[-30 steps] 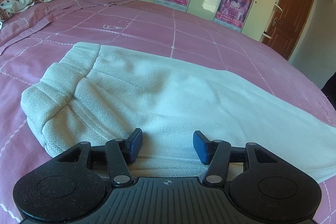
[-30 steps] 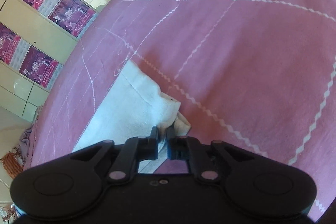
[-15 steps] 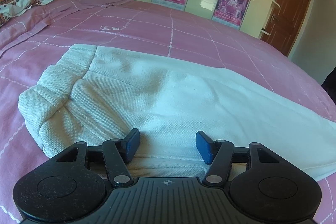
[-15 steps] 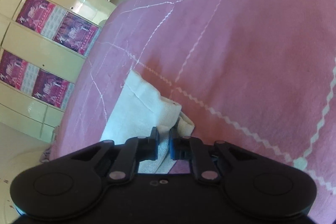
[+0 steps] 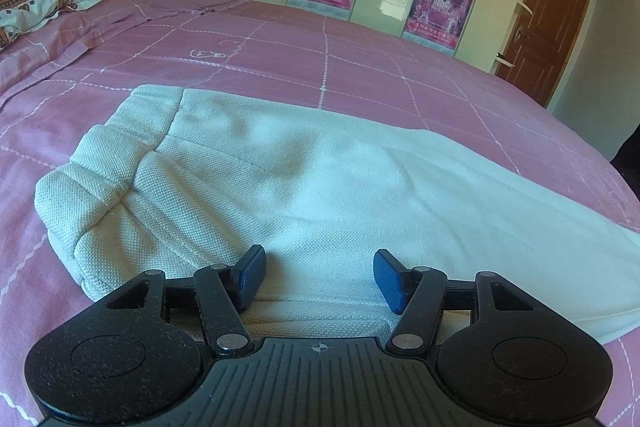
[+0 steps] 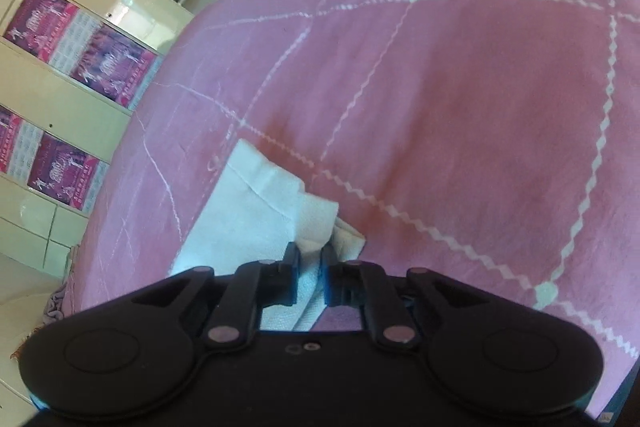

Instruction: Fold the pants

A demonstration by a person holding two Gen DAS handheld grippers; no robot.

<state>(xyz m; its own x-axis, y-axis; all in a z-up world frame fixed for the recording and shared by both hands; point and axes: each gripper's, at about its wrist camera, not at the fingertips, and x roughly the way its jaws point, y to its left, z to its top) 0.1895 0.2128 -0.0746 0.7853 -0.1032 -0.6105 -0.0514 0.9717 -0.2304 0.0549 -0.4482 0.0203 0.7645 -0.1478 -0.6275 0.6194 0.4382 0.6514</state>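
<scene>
Left gripper (image 5: 319,277) sat spread apart over the white pants (image 5: 304,187) on the pink bed (image 5: 360,67); right gripper (image 6: 310,277) was clamped on the pants' hem (image 6: 280,211).

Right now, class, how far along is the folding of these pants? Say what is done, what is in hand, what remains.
Done: the pants lie lengthwise on the bed, apparently with one leg over the other. In hand: the right gripper is shut on the leg end; the left gripper is open at the near edge by the waistband. Left: no fold across the length shows yet.
</scene>
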